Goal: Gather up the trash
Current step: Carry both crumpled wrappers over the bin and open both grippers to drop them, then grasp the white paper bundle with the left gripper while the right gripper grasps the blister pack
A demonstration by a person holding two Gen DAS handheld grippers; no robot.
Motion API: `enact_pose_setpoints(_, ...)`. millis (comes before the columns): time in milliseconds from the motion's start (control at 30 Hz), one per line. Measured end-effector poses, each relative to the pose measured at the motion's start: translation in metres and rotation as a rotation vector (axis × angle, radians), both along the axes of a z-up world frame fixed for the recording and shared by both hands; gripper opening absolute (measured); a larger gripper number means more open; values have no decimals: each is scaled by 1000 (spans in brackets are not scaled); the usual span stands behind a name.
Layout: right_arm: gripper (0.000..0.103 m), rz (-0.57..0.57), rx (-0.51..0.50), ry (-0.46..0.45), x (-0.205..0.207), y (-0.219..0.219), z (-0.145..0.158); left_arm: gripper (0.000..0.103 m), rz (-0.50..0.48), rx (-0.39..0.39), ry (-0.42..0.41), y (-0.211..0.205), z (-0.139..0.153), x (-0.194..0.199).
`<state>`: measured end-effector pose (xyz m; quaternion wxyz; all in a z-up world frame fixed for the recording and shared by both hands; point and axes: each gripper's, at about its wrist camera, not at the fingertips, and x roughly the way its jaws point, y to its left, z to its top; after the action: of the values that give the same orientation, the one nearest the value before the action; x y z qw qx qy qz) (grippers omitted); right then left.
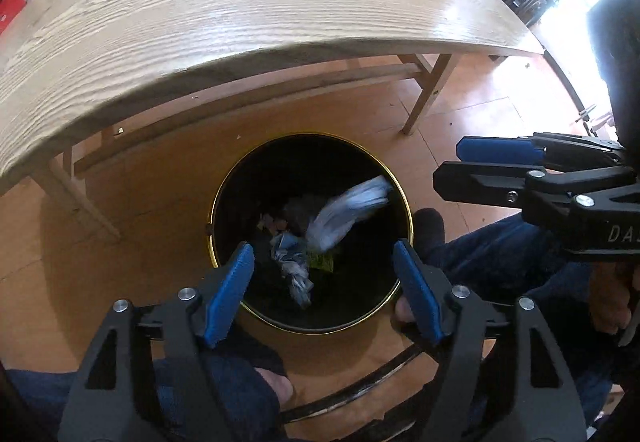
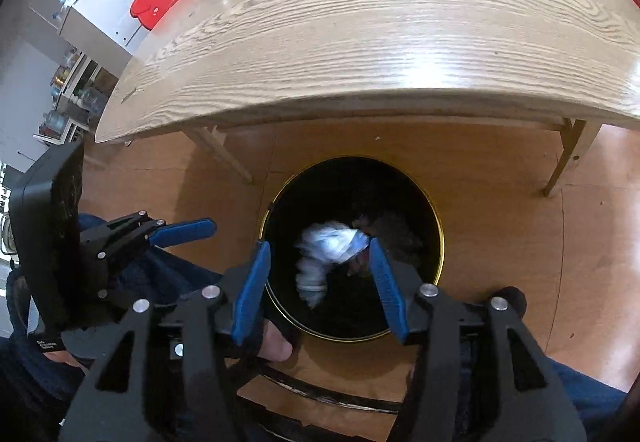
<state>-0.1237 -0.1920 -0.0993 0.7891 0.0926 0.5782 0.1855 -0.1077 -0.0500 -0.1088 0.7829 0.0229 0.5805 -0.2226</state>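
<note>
left wrist view: both the left tongs (image 1: 324, 274) and right tongs (image 2: 318, 282) are spread and empty over the bin (image 1: 404, 202), where blurred white paper (image 1: 352, 210) is seen falling; litter could be missed if the wooden table (image 1: 240, 22) is left unchecked.

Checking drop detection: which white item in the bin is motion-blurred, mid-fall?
The larger white wad, upper right in the bin, is streaked with blur; the knotted wad below it is sharp and settled.

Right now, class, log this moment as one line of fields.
stage: drop | left claw: open, empty | right claw: open, empty | white wad: blurred, inside black bin | bin: on floor by table
</note>
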Motion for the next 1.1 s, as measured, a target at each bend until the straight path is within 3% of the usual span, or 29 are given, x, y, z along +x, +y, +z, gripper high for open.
enact_pose_setpoints(400, 55, 8, -3, -10, 0, 1, 2, 71, 4, 8, -9, -1, 0, 0)
enact_pose_setpoints(533, 56, 10, 3, -60, -3, 1, 15, 71, -3, -22, -40, -1, 11, -1)
enact_pose_setpoints(667, 73, -2, -5, -175, 2, -6, 46, 83, 25, -81, -123, 5, 38, 5)
enact_pose_setpoints(767, 76, -49, -23, -257, 25, -25, 77, 91, 78, -80, -166, 8, 58, 26)
enact_pose_setpoints(900, 81, -114, -85, -345, 73, -49, 104, 92, 131, -54, -245, -4, 85, 72)
enact_pose_setpoints(1100, 82, -179, -73, -310, 168, -83, 99, 93, 234, 10, -329, -31, 97, 160)
